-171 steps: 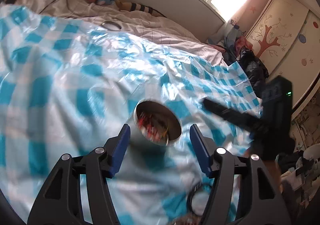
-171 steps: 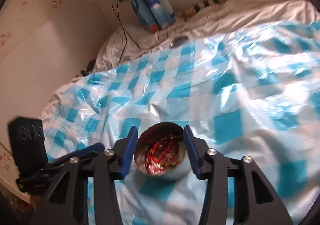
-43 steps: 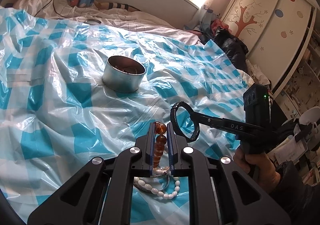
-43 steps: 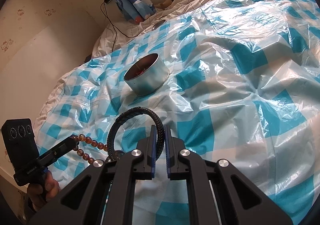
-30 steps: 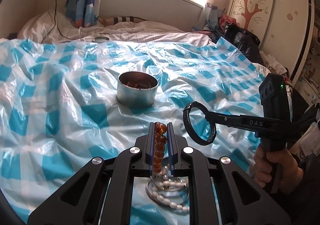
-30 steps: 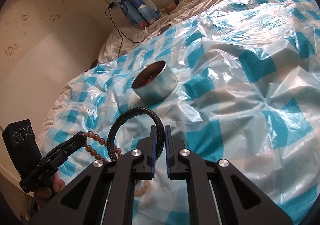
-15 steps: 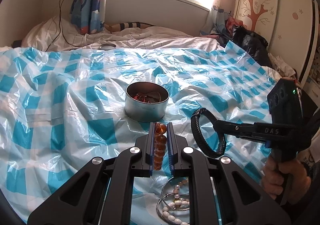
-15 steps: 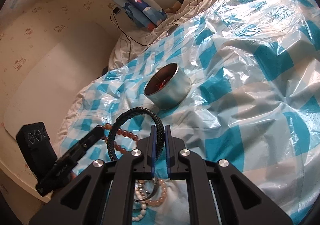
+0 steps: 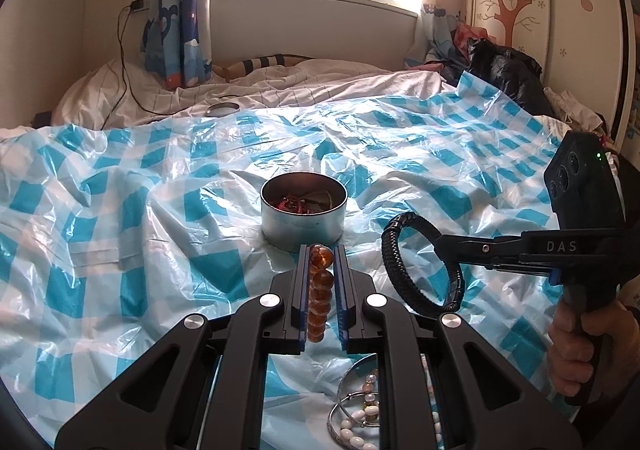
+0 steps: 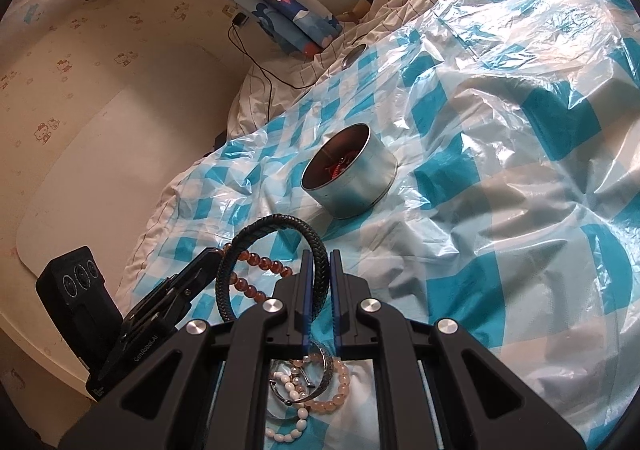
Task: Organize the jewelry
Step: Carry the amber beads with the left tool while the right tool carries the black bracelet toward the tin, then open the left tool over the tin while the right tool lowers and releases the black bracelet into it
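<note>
Bracelets are hanging in the air now, one in each claw, both lifted clear of the little heap they were lying in a moment ago. The left claw (image 9: 320,282) is clamping the amber bead bracelet (image 9: 320,282) between its blue pads, the beads standing in a column between the jaws. The right claw (image 10: 318,290) is pinching the black braided bracelet (image 10: 276,246) by its band, so the loop is standing up in front of it.

Just ahead of both, the round metal tin (image 9: 303,210) is sitting upright on the blue-checked plastic sheet (image 9: 120,210) spread over the bed, with red pieces already inside. Compared with a second back, the tin is looming closer and more central in the left view, so the claws are closing in on it. To my eye the carry is nearly over and the drop into the tin is coming next.

Below the claws, the remaining jewelry pile (image 10: 304,390) of pearl and pink beads and a silver bangle is waiting on the sheet.
</note>
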